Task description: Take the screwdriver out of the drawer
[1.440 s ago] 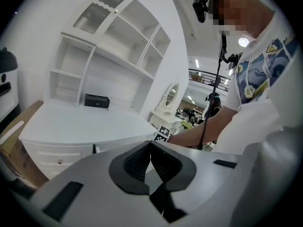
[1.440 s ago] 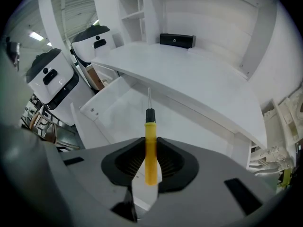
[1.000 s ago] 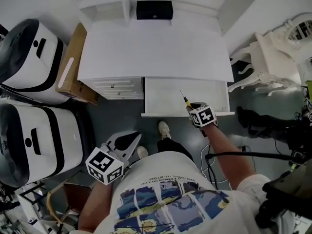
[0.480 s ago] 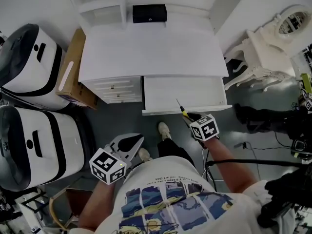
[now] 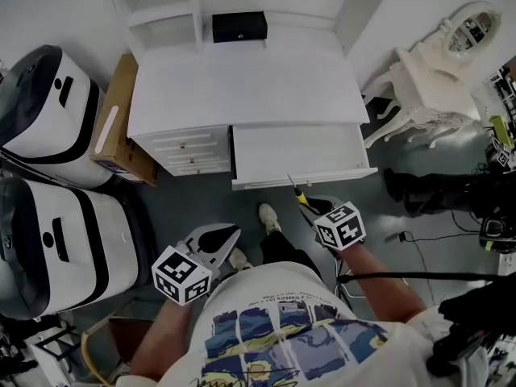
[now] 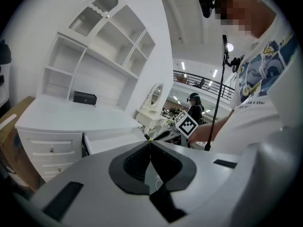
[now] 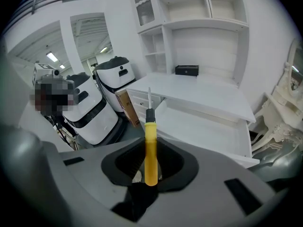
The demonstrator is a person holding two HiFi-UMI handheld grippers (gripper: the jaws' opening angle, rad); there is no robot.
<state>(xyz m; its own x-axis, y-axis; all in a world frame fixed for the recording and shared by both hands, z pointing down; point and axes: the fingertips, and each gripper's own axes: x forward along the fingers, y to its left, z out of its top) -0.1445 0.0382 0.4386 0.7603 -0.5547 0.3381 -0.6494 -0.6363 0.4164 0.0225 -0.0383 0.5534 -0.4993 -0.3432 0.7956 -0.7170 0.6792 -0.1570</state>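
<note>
A screwdriver (image 5: 300,194) with a yellow handle and thin metal shaft sits between the jaws of my right gripper (image 5: 310,204), which is shut on the handle. It hangs in front of the open white drawer (image 5: 302,181), just off its front edge, shaft pointing toward the drawer. In the right gripper view the yellow handle of the screwdriver (image 7: 150,148) stands upright between the dark pads of my right gripper (image 7: 150,145), with the drawer (image 7: 208,131) beyond it. My left gripper (image 5: 232,232) hangs low by the person's body, its jaws together and holding nothing; in its own view the left gripper (image 6: 150,141) is shut.
A white desk (image 5: 242,83) with shelves carries a small black box (image 5: 239,27). Closed small drawers (image 5: 189,151) sit left of the open one. A cardboard box (image 5: 121,123) and two white machines (image 5: 48,95) stand left. An ornate white vanity (image 5: 435,79) stands right; cables lie on the floor.
My right gripper has pulled back from over the drawer's front edge toward the person and risen, carrying the screwdriver clear of the drawer. The left gripper has shifted slightly.
</note>
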